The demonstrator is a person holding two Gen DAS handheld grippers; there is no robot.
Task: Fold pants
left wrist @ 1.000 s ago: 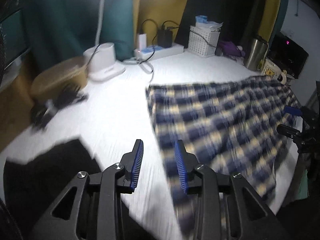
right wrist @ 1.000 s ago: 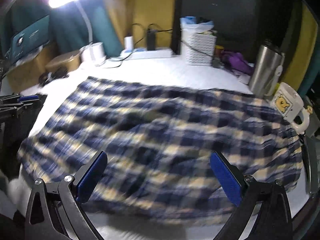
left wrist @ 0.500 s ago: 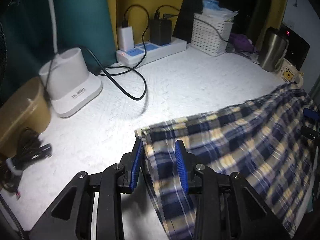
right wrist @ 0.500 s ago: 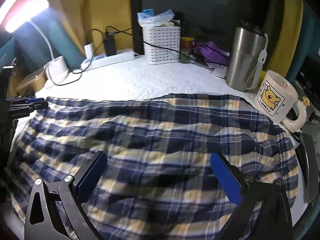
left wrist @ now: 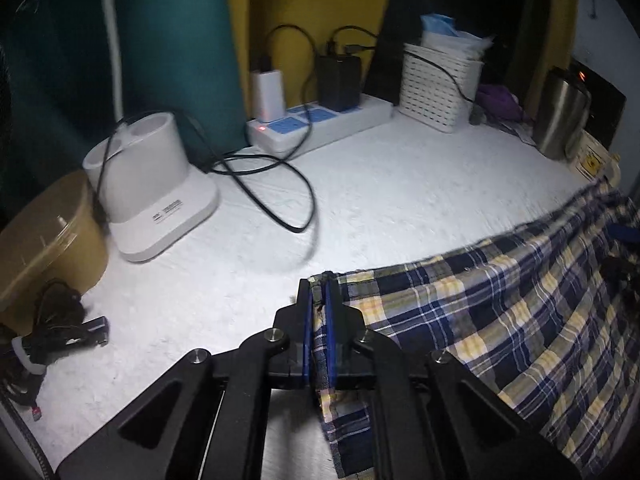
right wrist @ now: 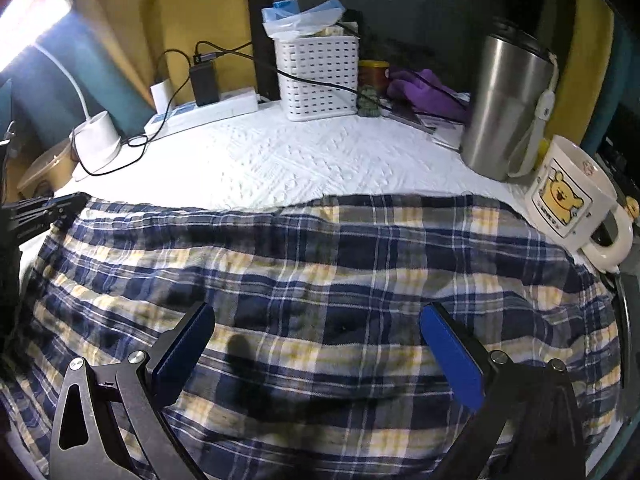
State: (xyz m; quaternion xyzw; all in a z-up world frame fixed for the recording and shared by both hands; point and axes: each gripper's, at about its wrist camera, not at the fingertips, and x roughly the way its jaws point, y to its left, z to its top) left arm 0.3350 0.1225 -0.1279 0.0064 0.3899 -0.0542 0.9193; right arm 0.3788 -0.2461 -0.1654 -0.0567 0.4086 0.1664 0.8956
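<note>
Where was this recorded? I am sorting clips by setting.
Probably a home desk or bedside corner, not a lab: a white power strip with chargers plugged in, a white cartoon-bear mug beside a steel tumbler, and a white perforated plastic basket of odds and ends.

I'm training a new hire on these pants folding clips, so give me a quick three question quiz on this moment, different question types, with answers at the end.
1. True or false: the left gripper is shut on a corner of the plaid pants.
2. Multiple choice: the right gripper is A) shut on the cloth, B) open above the cloth, C) holding the mug.
3. Fill in: the steel tumbler stands beside the ____ with the yellow cartoon.

Key:
1. True; its jaws have just been closing, with the cloth edge between them.
2. B.
3. Mug.
</note>
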